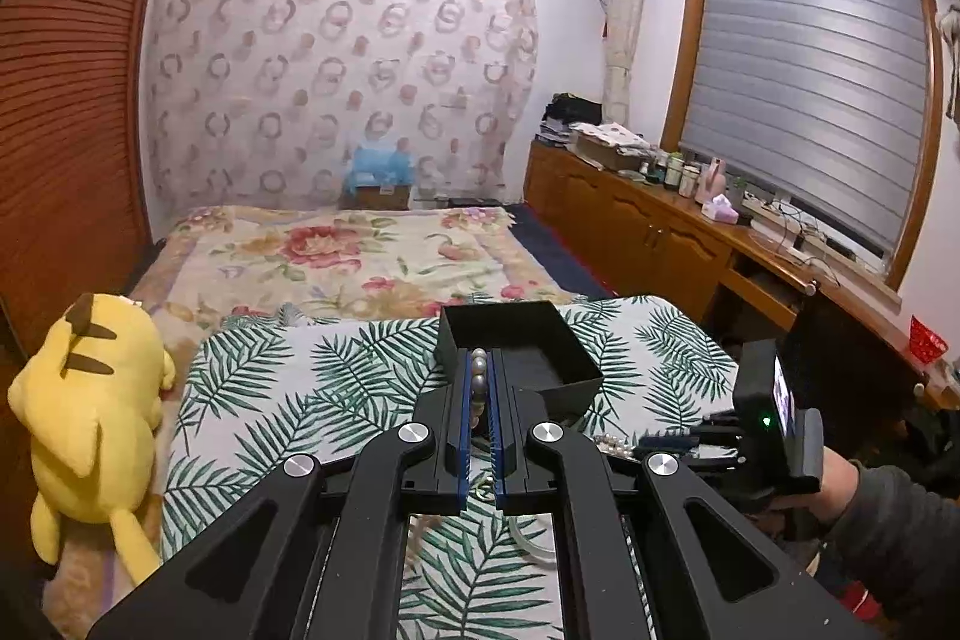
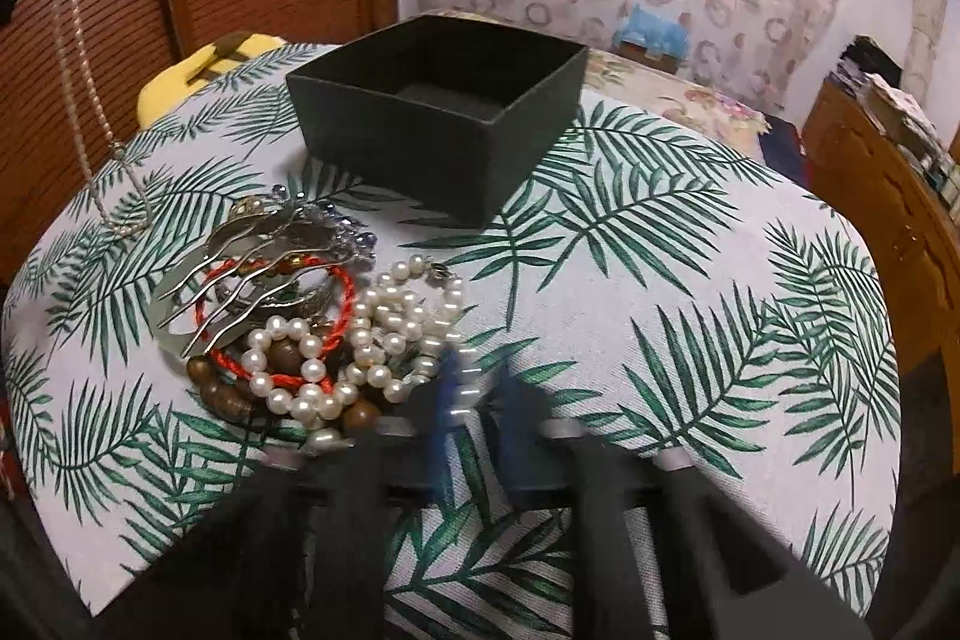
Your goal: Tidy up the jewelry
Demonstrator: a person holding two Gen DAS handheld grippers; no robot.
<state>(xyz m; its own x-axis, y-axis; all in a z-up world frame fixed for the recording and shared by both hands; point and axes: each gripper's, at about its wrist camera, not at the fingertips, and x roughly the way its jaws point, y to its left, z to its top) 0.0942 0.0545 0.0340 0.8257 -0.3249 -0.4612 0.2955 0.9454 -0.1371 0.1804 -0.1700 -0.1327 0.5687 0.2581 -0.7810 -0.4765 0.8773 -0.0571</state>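
A floral bed (image 1: 336, 250) lies beyond the leaf-print counter (image 2: 660, 292), a yellow plush toy (image 1: 90, 412) at its left. The open black box (image 2: 438, 100) stands far on the counter. The jewelry heap (image 2: 324, 328) lies near left. The left hand-held gripper (image 1: 480, 370) pinches a pearl strand (image 1: 478, 382). The right hand-held gripper (image 2: 480, 388), blurred, is pressed together beside the heap; whether it pinches anything is unclear.
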